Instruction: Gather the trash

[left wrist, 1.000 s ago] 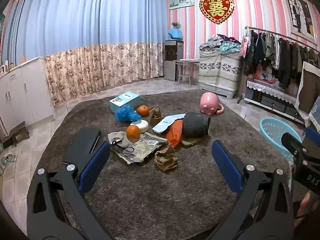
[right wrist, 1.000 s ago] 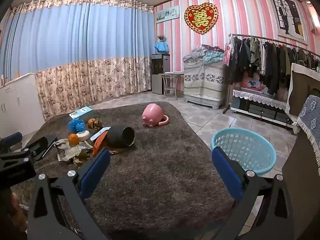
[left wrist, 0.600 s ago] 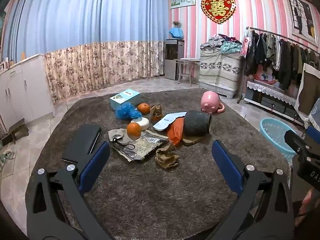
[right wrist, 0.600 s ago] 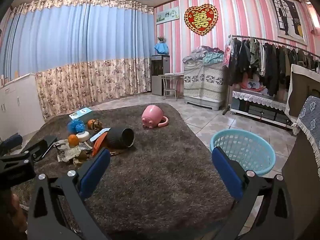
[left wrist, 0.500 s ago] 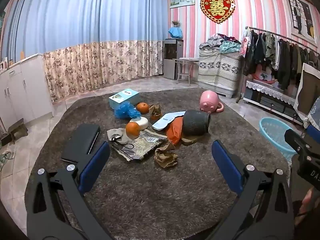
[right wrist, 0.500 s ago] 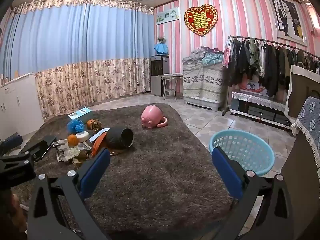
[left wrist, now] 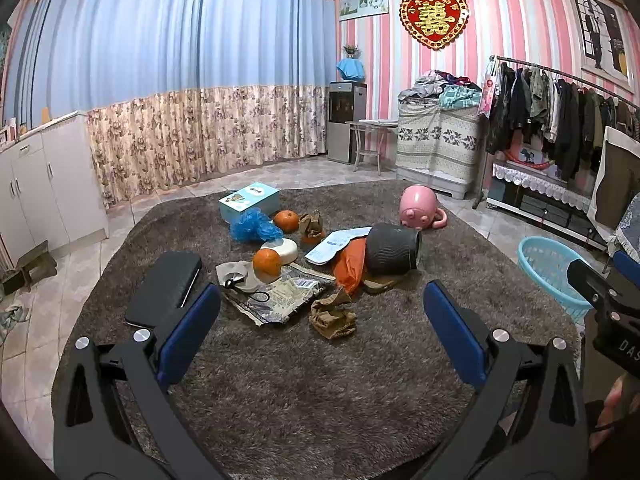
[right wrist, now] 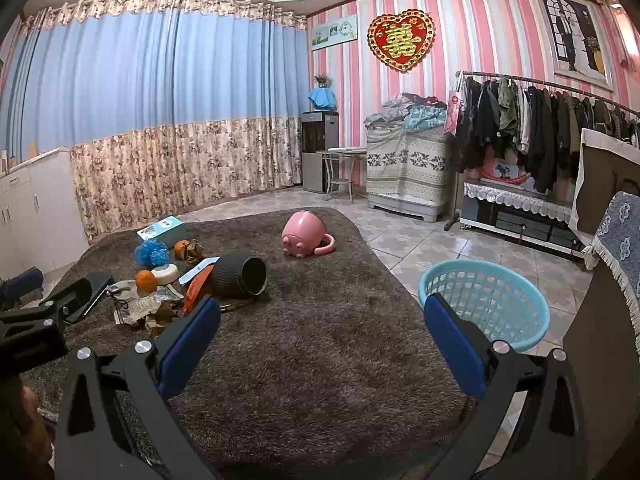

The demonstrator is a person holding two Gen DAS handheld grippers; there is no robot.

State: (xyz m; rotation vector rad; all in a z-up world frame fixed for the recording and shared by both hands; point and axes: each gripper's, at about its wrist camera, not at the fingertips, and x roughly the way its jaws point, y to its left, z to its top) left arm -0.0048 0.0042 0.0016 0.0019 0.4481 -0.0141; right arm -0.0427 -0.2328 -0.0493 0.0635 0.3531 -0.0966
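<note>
A brown shaggy rug (left wrist: 320,380) covers the middle of the tiled floor, and the trash lies in a loose heap on it, ahead of the left tool (left wrist: 320,320) and well apart from its fingers. The left tool is wide open and holds nothing. The right tool (right wrist: 320,332) is also spread wide and empty; the heap sits off to its left, the blue basket (right wrist: 486,304) just behind its right finger, standing on the tiles beside the rug. Nothing shows inside the basket. A dark ribbed pot (left wrist: 392,249) lies on its side in the heap, its mouth open; I cannot tell its contents. An orange bag (left wrist: 352,262) leans against it. Nearer the left tool lie a printed wrapper (left wrist: 280,296) and a crumpled brown paper (left wrist: 332,314). A pink cup (left wrist: 418,210) lies farther back.
</note>
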